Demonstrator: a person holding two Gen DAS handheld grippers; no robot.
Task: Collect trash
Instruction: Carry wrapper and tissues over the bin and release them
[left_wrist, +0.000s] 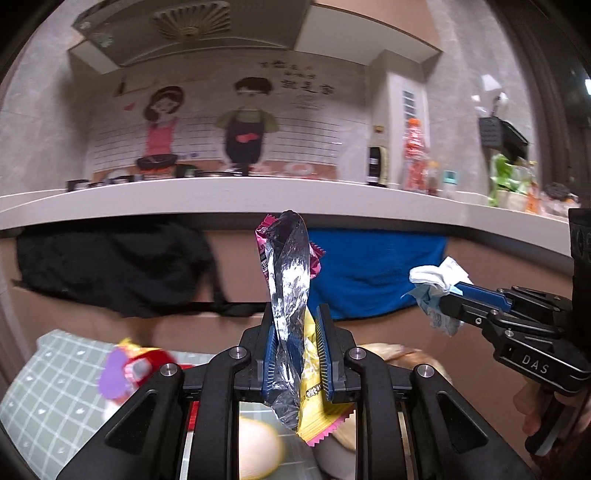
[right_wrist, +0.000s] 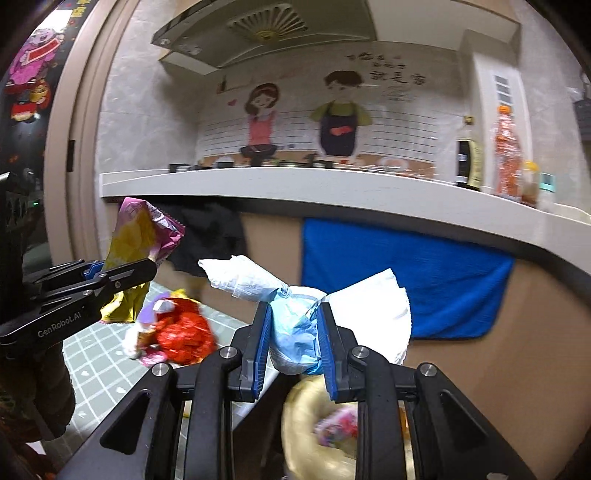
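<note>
My left gripper (left_wrist: 297, 317) is shut on a foil snack wrapper (left_wrist: 290, 280), silver inside with pink and yellow print, held upright in the air. It also shows in the right wrist view (right_wrist: 142, 236), held by the left gripper (right_wrist: 147, 267). My right gripper (right_wrist: 293, 314) is shut on a crumpled white and blue tissue (right_wrist: 295, 325). In the left wrist view the right gripper (left_wrist: 448, 299) holds that tissue (left_wrist: 437, 280) at the right. A red and purple snack wrapper (right_wrist: 177, 328) lies on the grey checked mat (right_wrist: 99, 354) below.
A white countertop edge (left_wrist: 258, 199) runs across ahead, with bottles (right_wrist: 508, 147) on it. A black cloth (left_wrist: 118, 266) and a blue towel (right_wrist: 406, 273) hang below it. A blurred pale round object (right_wrist: 317, 424) lies under the right gripper.
</note>
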